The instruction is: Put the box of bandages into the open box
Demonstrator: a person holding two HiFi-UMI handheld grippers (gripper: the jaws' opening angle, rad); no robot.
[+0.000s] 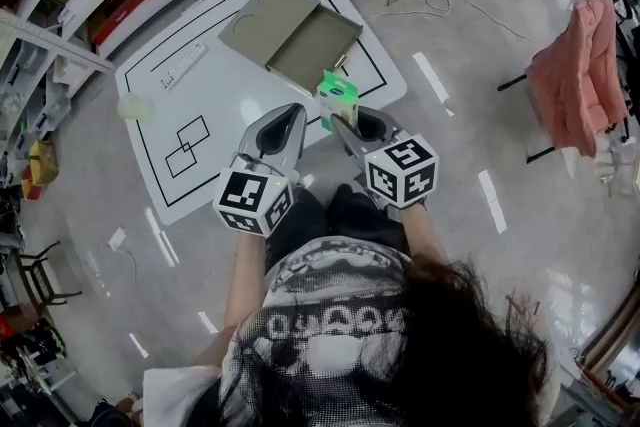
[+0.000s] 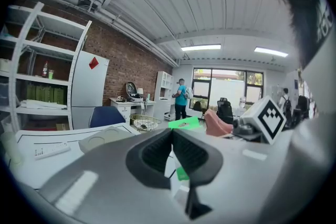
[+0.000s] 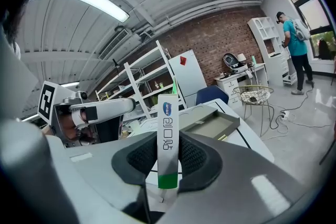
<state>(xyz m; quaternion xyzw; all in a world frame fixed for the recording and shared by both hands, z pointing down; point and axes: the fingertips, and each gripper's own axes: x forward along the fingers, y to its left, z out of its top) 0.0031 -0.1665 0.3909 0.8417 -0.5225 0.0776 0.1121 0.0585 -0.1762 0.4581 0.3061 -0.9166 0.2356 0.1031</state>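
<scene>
Bandage box held upright, near the open box.
The right gripper (image 3: 168,140) pinches the bandage box (image 1: 338,96) low down across its thin sides, over the table (image 1: 205,80) just short of the open box (image 1: 318,50). The left gripper (image 2: 171,135) is closed, empty. It is probably light, crushable cardboard, so a gentle squeeze suits.

Bandage box (image 1: 338,93) — lower end unseen behind right gripper (image 1: 343,123)
</scene>
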